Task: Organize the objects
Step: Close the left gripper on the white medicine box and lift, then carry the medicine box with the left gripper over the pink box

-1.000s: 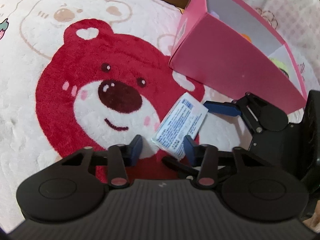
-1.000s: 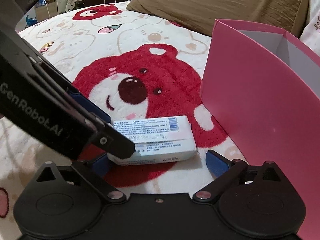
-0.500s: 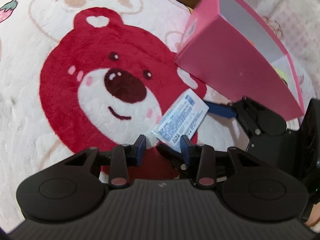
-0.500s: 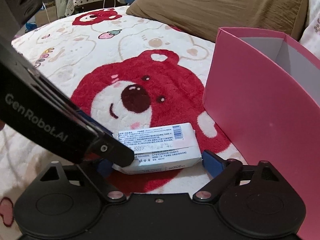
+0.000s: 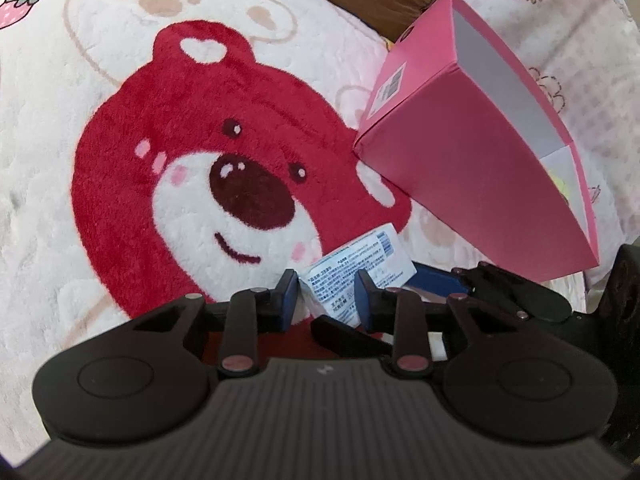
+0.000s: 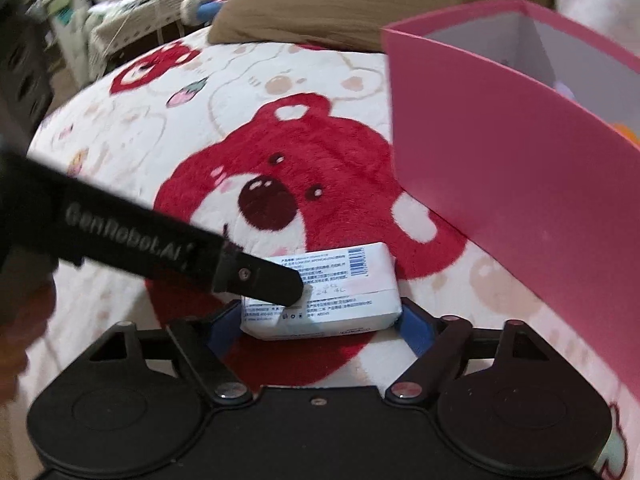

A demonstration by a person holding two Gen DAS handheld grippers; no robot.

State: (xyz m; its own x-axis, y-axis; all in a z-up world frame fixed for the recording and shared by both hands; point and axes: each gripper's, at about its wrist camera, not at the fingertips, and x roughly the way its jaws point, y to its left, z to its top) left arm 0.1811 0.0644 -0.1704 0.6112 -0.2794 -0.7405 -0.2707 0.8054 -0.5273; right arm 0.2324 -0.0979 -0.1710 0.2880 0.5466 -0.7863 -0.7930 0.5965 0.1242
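Your left gripper [image 5: 328,294] clenches the soft white printed tissue pack [image 6: 326,290] beside the pink cardboard box [image 6: 520,184]; your right gripper [image 6: 320,326] is closing around its squashy ends, so squeeze gently.

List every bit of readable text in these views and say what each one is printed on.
"GenRobot.AI": white lettering on the black left gripper arm crossing the right wrist view.
White rectangular packet: dense small print, a barcode and a stamped code; too small and blurred to read.
White label on the pink cardboard box: unreadable.
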